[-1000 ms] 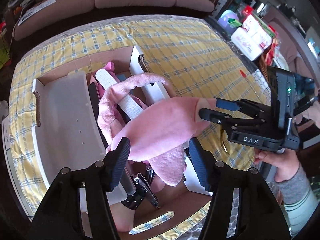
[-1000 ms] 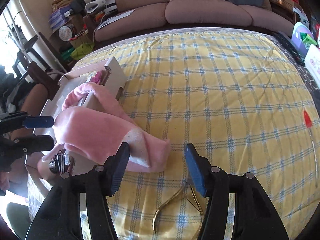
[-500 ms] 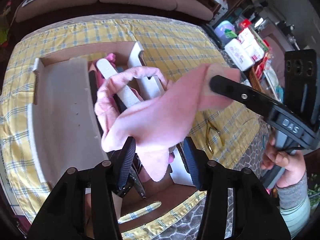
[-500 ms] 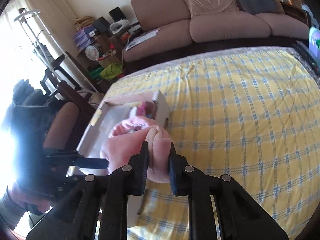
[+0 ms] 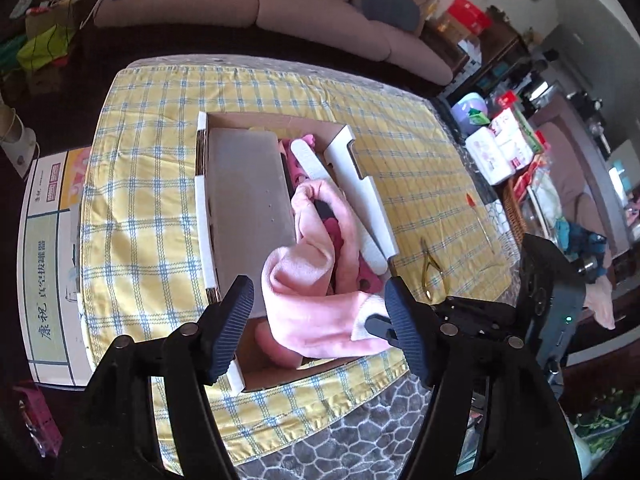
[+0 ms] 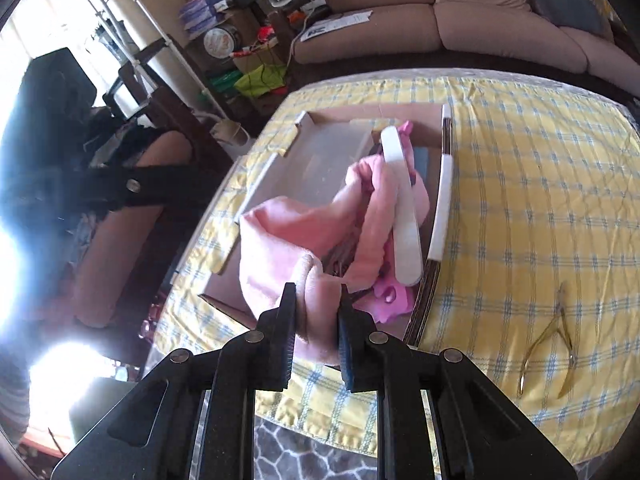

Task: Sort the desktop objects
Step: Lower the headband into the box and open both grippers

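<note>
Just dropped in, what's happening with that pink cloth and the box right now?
A person is sorting items into a cardboard box on the checked tablecloth. The right claw is clamped on one end of the pink cloth, which drapes over the box. The left claw is opening, its pads clear of the cloth. Gold nippers lie outside the box.

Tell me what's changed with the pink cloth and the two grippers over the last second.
The right gripper closed on the pink cloth's end and carried it from the tablecloth over the cardboard box. The left gripper, earlier around the cloth, is opening, its pads clear of it. The white nail file, gold nippers and yellow checked tablecloth stayed as they were.
</note>
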Available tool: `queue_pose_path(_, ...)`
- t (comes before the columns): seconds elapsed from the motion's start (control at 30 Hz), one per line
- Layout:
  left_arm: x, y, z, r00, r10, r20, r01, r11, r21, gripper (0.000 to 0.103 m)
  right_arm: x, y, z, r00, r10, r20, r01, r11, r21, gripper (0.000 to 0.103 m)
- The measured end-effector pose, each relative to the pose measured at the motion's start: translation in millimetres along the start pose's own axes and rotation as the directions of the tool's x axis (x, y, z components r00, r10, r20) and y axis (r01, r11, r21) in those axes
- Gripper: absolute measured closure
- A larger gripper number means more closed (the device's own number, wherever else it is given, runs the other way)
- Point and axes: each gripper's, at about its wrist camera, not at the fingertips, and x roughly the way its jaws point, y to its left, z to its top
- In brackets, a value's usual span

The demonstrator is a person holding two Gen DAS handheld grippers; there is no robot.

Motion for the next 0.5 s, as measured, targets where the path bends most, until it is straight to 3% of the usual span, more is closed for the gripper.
queue_pose_path(0.1, 11.5, -1.0, -12.5, 0.999, 0.002, -0.033, -0.002, 1.000, 0.007, 0.038, 16.5, 5.7, -5.9, 0.998, -0.043, -0.035, 0.042, 0.999, -0.017, 0.085)
queue_pose_path(0.2, 21.7, -4.8, -23.5, 0.998, 0.028, -0.058, -0.026, 0.999, 0.036, 0.038, 17.5, 11.6, -3.1, 0.990, -0.131, -0.053, 0.127, 0.989, -0.073, 0.075)
queue_pose_path(0.23, 24.6, -7.1, -25.8, 0.997, 0.043, -0.062, -0.040, 0.998, 0.047, 0.038, 15.2, 12.3, -2.7, 0.989, -0.132, -0.063, 0.127, 0.989, -0.079, 0.069)
queue_pose_path(0.27, 26.8, -8.9, -27.3, 0.996, 0.055, -0.066, -0.051, 0.997, 0.055, 0.038, 12.2, 10.9, -0.7, 0.988, -0.137, -0.068, 0.131, 0.988, -0.080, 0.054)
queue_pose_path(0.3, 26.7, -10.6, -28.4, 0.996, 0.063, -0.061, -0.060, 0.996, 0.062, 0.038, 5.5, 10.4, -0.5, 0.988, -0.147, -0.055, 0.142, 0.987, -0.080, 0.048)
queue_pose_path(0.37, 21.8, -16.2, -30.5, 0.996, 0.084, -0.034, -0.081, 0.993, 0.084, 0.037, -11.2, 8.5, 0.5, 0.993, -0.122, -0.010, 0.121, 0.990, -0.069, 0.047)
queue_pose_path(0.4, 19.2, -19.6, -31.6, 0.995, 0.102, -0.020, -0.099, 0.990, 0.097, 0.033, -21.1, 6.5, 1.8, 0.993, -0.115, 0.012, 0.115, 0.992, -0.059, 0.046)
queue_pose_path(0.47, 13.5, -25.3, -33.7, 0.992, 0.123, 0.006, -0.123, 0.986, 0.109, 0.016, -35.3, 5.1, 5.0, 0.992, -0.120, 0.043, 0.122, 0.991, -0.055, 0.038)
queue_pose_path(0.5, 11.1, -26.8, -34.7, 0.991, 0.131, 0.017, -0.132, 0.985, 0.111, 0.015, -40.9, 3.9, 5.6, 0.991, -0.126, 0.053, 0.129, 0.990, -0.058, 0.035)
